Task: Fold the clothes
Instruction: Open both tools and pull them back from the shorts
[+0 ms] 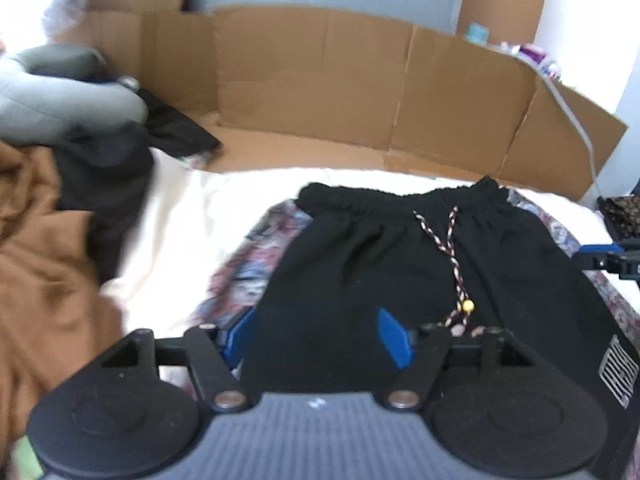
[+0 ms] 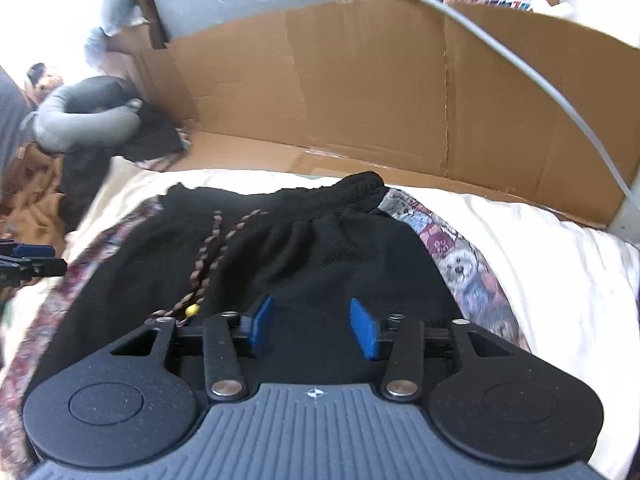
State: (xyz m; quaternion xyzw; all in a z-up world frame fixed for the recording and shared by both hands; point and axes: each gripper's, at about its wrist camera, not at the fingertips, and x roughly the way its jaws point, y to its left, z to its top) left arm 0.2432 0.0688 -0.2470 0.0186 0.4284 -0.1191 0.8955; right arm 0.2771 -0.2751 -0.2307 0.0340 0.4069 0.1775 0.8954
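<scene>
Cream bed sheet (image 2: pixel 520 248) backed by cardboard (image 1: pixel 312 80) — black shorts (image 1: pixel 400 264) flat on a patterned cloth (image 2: pixel 460 264). Left claw (image 1: pixel 320 338) and right claw (image 2: pixel 314 328) above the shorts — both wide open, empty.

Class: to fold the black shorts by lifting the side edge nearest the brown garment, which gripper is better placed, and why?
Left. The left gripper is open at that edge of the shorts, nearest the brown garment; the right gripper is over the opposite half.

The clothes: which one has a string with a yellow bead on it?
The black shorts, spread flat below both grippers. Their braided string carries the yellow bead; the brown garment has no visible string.
</scene>
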